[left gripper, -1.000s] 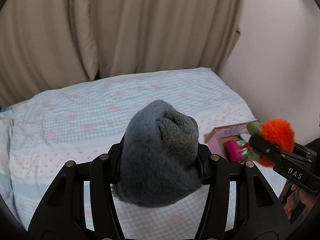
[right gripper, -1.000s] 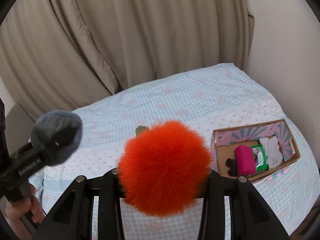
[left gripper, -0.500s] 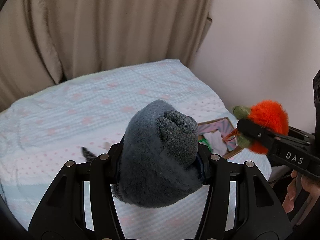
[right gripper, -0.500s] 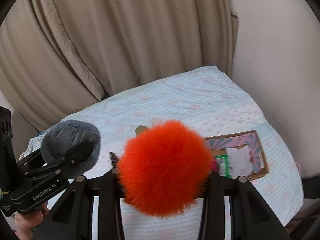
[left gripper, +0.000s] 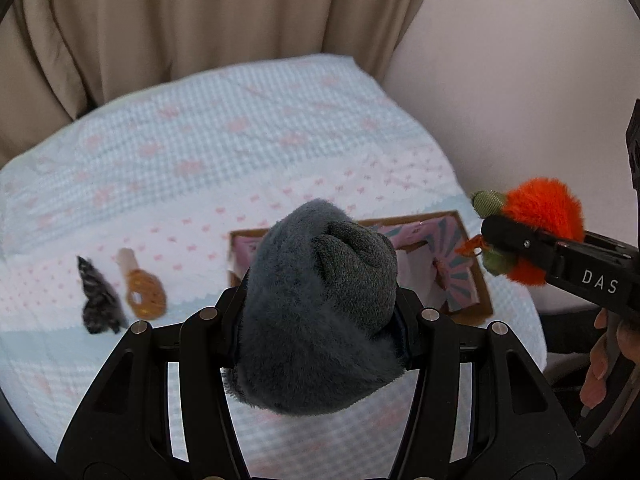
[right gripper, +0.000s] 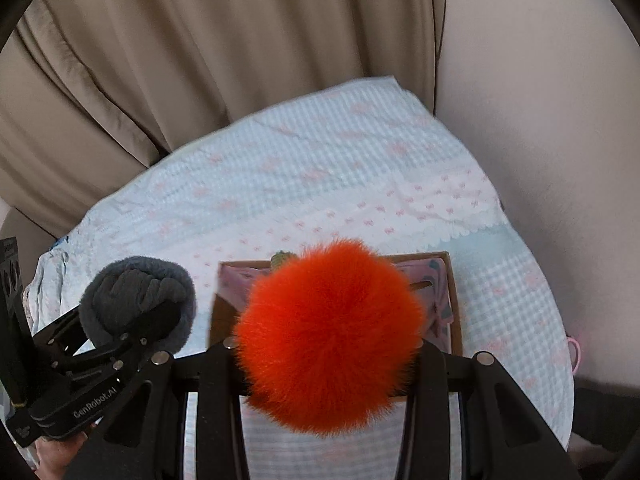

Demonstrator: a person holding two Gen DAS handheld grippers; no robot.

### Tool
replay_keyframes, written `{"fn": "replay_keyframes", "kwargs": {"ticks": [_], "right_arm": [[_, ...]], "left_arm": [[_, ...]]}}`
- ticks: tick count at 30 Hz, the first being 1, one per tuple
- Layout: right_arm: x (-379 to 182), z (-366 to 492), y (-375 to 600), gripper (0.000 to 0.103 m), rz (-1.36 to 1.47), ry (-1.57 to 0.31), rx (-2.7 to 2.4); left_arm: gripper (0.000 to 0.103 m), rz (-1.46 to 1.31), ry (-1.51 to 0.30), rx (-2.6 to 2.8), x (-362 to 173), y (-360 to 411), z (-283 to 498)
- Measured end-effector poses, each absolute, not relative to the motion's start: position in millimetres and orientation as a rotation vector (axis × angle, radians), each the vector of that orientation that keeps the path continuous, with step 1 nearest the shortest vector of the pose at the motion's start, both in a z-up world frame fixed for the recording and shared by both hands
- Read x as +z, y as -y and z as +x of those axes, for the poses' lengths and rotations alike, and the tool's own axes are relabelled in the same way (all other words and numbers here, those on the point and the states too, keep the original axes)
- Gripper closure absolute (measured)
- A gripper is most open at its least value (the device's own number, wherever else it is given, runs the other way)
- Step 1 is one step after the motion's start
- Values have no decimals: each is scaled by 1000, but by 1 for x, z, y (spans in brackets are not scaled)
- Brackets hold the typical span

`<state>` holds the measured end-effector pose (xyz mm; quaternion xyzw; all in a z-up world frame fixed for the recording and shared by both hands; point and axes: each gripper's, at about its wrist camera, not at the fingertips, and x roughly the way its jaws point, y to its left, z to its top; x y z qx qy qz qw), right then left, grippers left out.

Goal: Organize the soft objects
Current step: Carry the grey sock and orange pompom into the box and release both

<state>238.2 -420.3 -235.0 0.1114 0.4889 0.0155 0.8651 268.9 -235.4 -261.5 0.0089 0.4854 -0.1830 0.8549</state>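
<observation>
- While both hover above the bed (left gripper: 280, 128), the left gripper (left gripper: 320, 320) clamps a grey sock (left gripper: 320, 312).
- Right gripper (right gripper: 328, 360) clamps an orange pompom (right gripper: 328, 336) over the box (right gripper: 454, 304).
- Two small items lie left of the box.

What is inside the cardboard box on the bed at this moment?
Only the pink patterned lining of the cardboard box is visible. The grey plush in the left gripper and the orange pompom in the right gripper cover most of its inside.
</observation>
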Motion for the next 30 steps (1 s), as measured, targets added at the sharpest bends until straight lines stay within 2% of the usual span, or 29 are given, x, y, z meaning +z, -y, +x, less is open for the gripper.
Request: {"fn": "replay_keyframes", "kwargs": {"ticks": [10, 14, 15, 16, 17, 18, 19, 20, 21, 30], "right_arm": [[-336, 291, 460, 67, 312, -1217, 92], [-361, 300, 464, 67, 323, -1282, 83], [-365, 302, 465, 66, 329, -1294, 84], [-367, 303, 466, 63, 333, -1303, 83], [-369, 304, 467, 62, 336, -1310, 79], [-371, 306, 468, 54, 341, -1315, 78], [-372, 308, 469, 36, 346, -1317, 77], [-372, 310, 470, 23, 348, -1319, 78], [-372, 311, 470, 1, 346, -1324, 82], [-363, 304, 473, 0, 324, -1277, 97]], "left_arm": [[52, 103, -1235, -297, -361, 284, 317], [52, 154, -1282, -293, -379, 293, 324], [50, 156, -1294, -308, -380, 295, 326], [44, 151, -1303, -322, -381, 295, 326], [32, 151, -1313, -329, -380, 297, 326], [24, 156, -1316, -326, -379, 298, 325], [2, 173, -1314, -315, -376, 298, 323], [0, 183, -1298, -304, -374, 298, 322], [0, 194, -1298, -300, -373, 297, 321], [0, 186, -1317, -279, -374, 287, 312]]}}
